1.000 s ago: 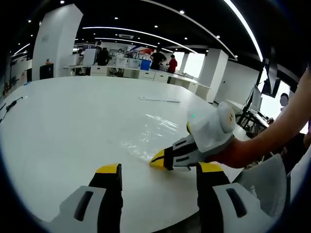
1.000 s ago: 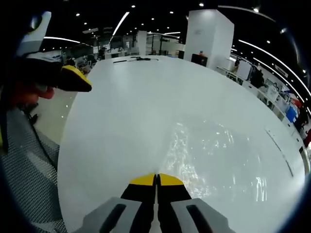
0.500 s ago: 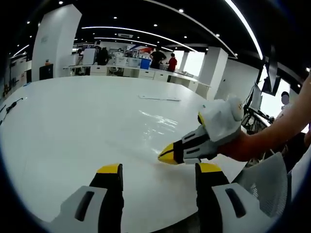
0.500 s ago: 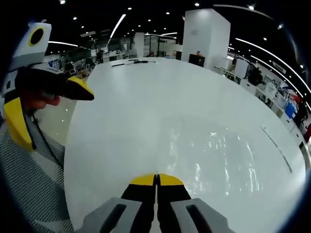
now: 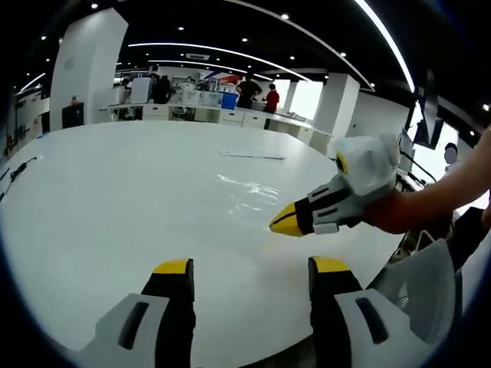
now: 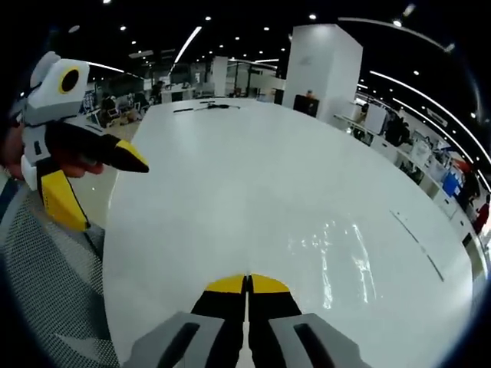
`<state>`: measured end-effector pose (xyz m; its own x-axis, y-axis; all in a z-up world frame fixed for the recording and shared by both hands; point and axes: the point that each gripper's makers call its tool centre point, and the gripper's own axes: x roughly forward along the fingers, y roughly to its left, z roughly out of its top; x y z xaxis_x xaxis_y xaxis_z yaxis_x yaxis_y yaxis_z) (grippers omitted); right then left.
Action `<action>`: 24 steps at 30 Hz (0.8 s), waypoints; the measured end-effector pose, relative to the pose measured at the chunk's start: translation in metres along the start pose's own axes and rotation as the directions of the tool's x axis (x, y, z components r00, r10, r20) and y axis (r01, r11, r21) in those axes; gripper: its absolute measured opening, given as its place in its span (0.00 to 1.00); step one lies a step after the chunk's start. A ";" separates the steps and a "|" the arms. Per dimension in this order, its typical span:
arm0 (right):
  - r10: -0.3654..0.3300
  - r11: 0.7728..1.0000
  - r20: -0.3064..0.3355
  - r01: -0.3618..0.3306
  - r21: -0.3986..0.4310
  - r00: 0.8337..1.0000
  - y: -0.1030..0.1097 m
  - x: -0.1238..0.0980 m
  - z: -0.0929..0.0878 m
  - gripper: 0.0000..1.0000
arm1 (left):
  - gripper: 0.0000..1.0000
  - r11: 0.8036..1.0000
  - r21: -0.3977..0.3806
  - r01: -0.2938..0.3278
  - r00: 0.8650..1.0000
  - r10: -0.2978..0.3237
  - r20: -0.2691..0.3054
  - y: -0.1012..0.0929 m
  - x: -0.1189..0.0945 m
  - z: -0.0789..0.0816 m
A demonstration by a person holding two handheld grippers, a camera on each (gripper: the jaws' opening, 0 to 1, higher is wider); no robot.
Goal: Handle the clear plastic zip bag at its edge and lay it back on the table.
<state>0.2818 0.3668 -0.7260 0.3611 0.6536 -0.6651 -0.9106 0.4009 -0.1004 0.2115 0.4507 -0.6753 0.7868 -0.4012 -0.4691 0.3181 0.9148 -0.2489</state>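
Note:
The clear zip bag [image 5: 249,190] lies on the white table [image 5: 115,199] as a patch of glints; in the right gripper view the bag [image 6: 341,264] shines just ahead and to the right of my jaws. My right gripper [image 6: 247,282] is shut, and I see no film between its yellow tips. From the left gripper view, the right gripper [image 5: 278,225] hovers a little above the table by the bag's near edge. My left gripper [image 5: 252,266] stands open over the table's near rim with nothing in it; the left gripper [image 6: 113,196] hangs open off the table's side.
A thin flat strip [image 5: 252,156] lies beyond the bag. A dark cable [image 6: 203,107] rests at the table's far end. A mesh chair [image 5: 418,287] stands by the near edge. People [image 5: 249,92] work at distant desks, and white pillars [image 6: 322,61] rise behind.
The right gripper, shut throughout, has lifted and drawn back from the bag's near edge. The bag's glints look smaller and farther away. The left gripper has stayed open and nearly still.

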 end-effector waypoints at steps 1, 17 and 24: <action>-0.002 1.000 0.002 0.002 -0.001 1.000 -0.001 -0.001 0.001 0.00 | 0.60 1.000 0.002 0.000 1.000 0.000 0.000 0.000 0.000 0.000; -0.006 0.999 0.012 0.006 -0.033 1.000 -0.003 -0.031 0.003 0.00 | 0.59 1.000 0.019 -0.002 1.000 0.002 -0.017 0.001 0.005 0.000; -0.004 0.999 0.015 0.005 -0.044 1.000 0.001 -0.045 0.003 0.00 | 0.59 0.998 0.065 -0.004 1.000 0.006 -0.029 0.002 0.011 0.004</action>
<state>0.2654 0.3399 -0.6937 0.3682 0.6614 -0.6535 -0.9167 0.3755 -0.1364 0.2232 0.4485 -0.6782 0.7728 -0.3966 -0.4955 0.3483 0.9177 -0.1912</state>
